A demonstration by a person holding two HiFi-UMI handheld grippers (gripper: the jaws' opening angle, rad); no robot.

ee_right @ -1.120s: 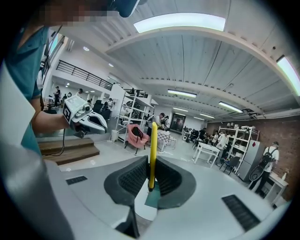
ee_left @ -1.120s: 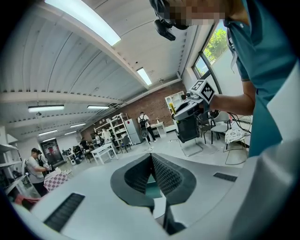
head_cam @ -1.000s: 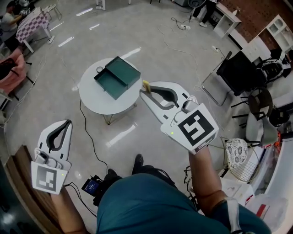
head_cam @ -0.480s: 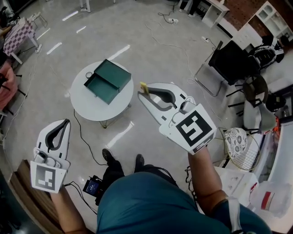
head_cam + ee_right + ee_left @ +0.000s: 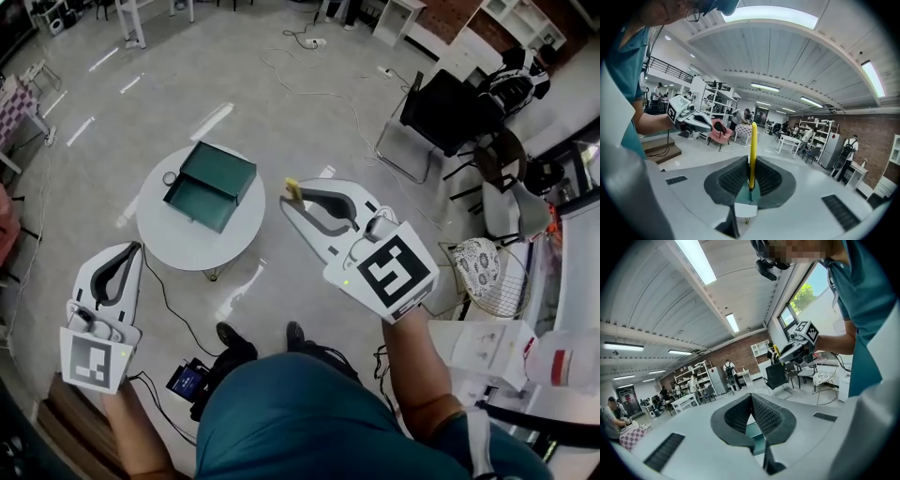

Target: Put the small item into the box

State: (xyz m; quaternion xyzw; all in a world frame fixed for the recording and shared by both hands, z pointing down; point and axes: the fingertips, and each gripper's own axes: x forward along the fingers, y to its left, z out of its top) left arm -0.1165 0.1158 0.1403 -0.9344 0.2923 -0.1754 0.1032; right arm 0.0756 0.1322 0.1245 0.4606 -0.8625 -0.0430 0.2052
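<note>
Small item [image 5: 293, 188] farther from box [image 5: 217, 172]

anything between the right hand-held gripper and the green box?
No object in the head view: just floor and table edge between the right hand-held gripper and the green box.

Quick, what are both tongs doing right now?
Left tongs: closed, empty.
Right tongs: closed on the yellow item.

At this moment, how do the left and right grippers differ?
The right gripper is shut on a thin yellow item; the left gripper has its jaws together on nothing. The right gripper is held forward; the left gripper sits back, nearer the person. Both carry marker cubes.
</note>
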